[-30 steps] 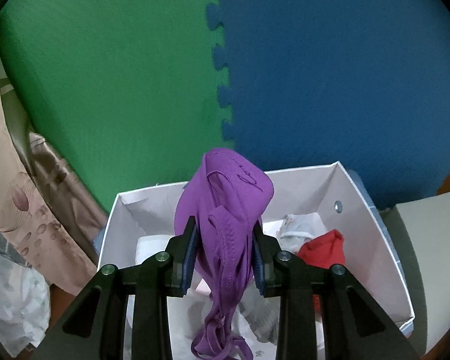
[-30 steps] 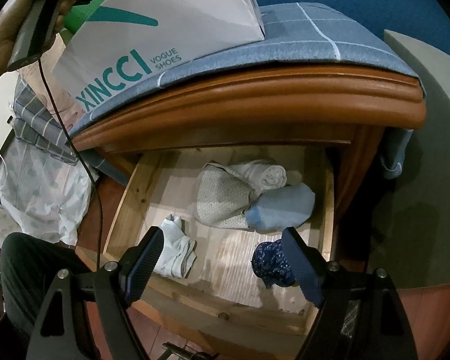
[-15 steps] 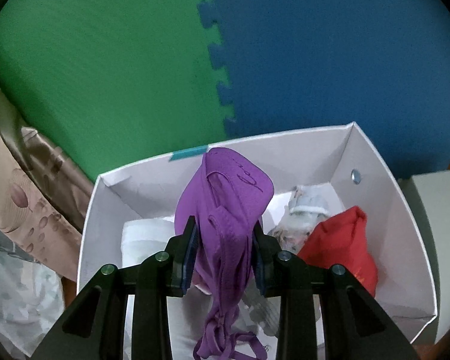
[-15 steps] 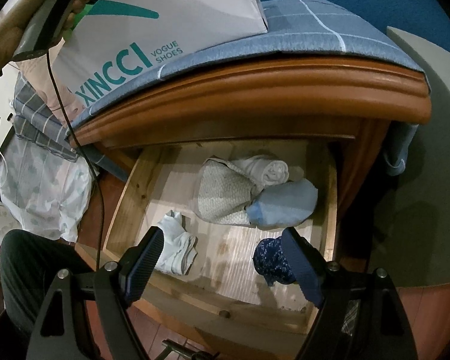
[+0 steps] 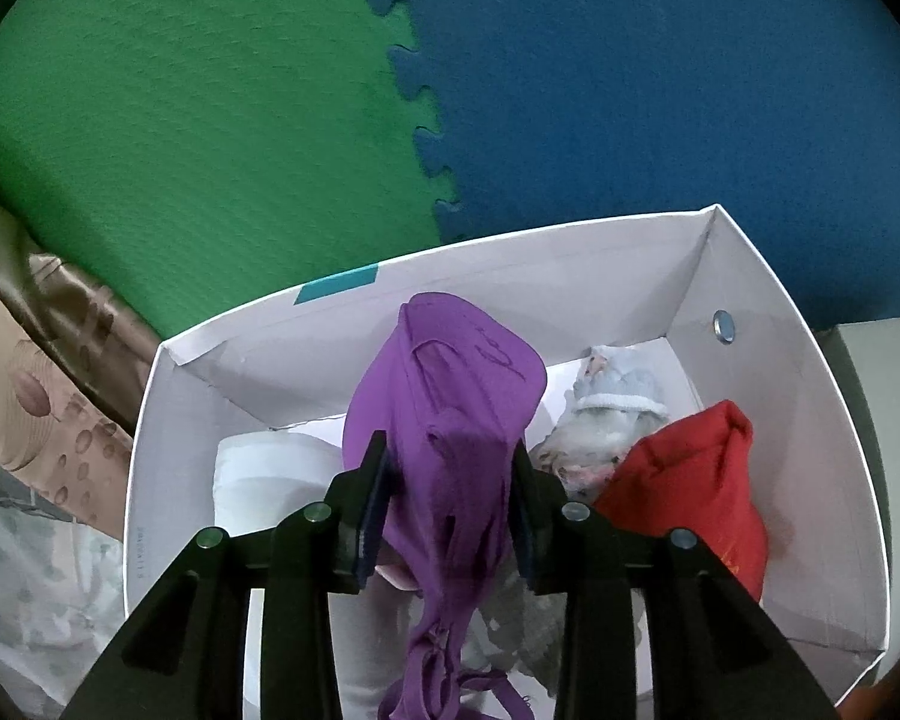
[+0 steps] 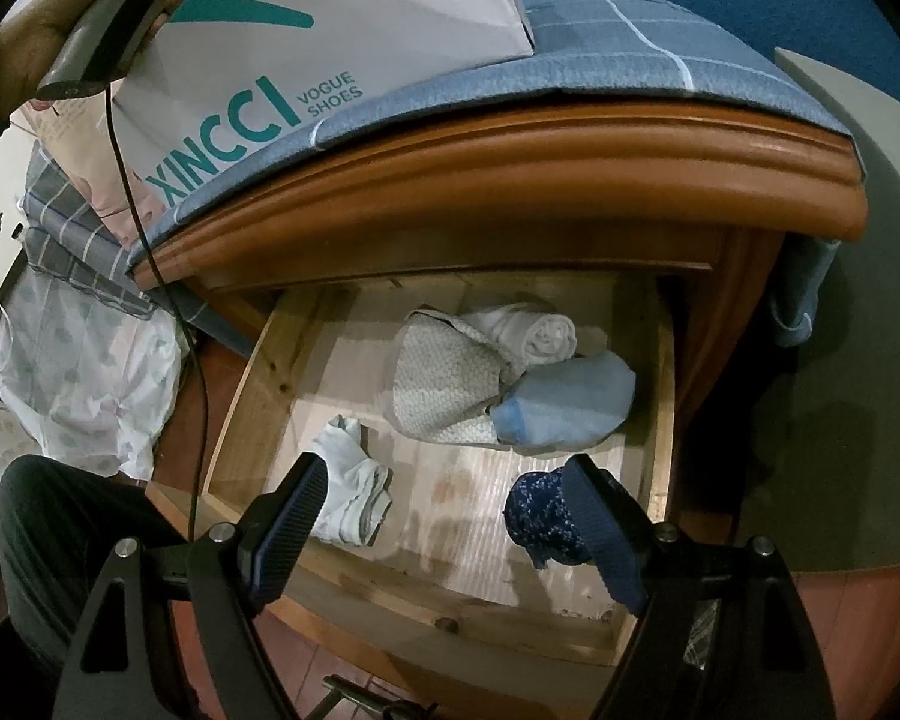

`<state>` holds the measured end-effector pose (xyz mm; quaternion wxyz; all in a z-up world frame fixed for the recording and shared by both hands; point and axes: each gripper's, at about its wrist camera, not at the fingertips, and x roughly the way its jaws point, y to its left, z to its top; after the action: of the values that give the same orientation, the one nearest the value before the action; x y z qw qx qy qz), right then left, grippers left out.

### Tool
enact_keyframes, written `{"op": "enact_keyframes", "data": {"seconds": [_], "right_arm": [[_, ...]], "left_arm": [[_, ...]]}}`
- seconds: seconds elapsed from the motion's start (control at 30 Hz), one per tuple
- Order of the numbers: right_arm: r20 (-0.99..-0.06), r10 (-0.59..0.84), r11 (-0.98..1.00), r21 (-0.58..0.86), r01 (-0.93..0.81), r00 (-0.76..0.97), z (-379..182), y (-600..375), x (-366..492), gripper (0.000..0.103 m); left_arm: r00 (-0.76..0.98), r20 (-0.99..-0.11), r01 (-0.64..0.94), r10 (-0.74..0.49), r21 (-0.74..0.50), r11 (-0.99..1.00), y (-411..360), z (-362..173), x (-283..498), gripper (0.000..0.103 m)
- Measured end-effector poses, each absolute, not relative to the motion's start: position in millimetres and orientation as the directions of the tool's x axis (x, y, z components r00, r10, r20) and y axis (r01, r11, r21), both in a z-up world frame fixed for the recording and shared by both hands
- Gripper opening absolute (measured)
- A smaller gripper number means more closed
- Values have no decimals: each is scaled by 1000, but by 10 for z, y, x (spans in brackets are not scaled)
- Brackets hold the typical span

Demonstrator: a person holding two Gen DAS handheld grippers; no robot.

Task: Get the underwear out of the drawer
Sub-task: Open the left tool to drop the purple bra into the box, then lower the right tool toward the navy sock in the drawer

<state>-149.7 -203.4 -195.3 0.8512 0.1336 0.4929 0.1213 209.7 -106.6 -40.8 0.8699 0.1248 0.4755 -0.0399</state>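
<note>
While my left tongs (image 5: 450, 501) hang over the white shoe box (image 5: 834, 420) with the purple underwear (image 5: 450, 396) bunched between their pads, the step in hand, as I judge it, is to let that piece go into the box. To do it well I should keep the bundle over the gap between the white folded piece (image 5: 264, 474) and the red piece (image 5: 696, 480), low enough that the trailing straps drop inside the walls, and open fully before lifting away. Those jaws stand narrow and have just been easing apart, though the cloth sits between the pads and looks gripped. My right tongs (image 6: 444, 516) stand wide and hold nothing, poised above the open drawer (image 6: 258, 384), where the dark blue patterned piece (image 6: 540, 516) lies just beside one pad.
</note>
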Motion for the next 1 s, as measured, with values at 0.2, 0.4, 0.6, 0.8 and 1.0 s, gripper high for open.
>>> {"op": "enact_keyframes", "data": {"seconds": [0.2,0.4,0.6,0.8,1.0], "right_arm": [[-808,338,935,346,-76,482,-1960,-2039,-1505,83],[-808,339,935,346,-76,482,-1962,-2037,-1500,83],[-810,328,937,345,-58,487,-1981,-2080,-1501,83],[-823,297,946,323,-32,484,-2023,-2132,-1495,83],[-831,251,954,300,18,497,-2023,-2240,-1515,83]], "left_arm": [[547,-836,179,52,177,968,-1074,-405,2092,35],[541,-840,158,34,142,977,-1026,-391,2098,60],[605,-795,173,-45,76,982,-855,-96,1866,78],[805,-533,248,-260,-95,964,-339,637,768,100],[868,-344,373,-358,-22,927,28,487,-611,102]]}}
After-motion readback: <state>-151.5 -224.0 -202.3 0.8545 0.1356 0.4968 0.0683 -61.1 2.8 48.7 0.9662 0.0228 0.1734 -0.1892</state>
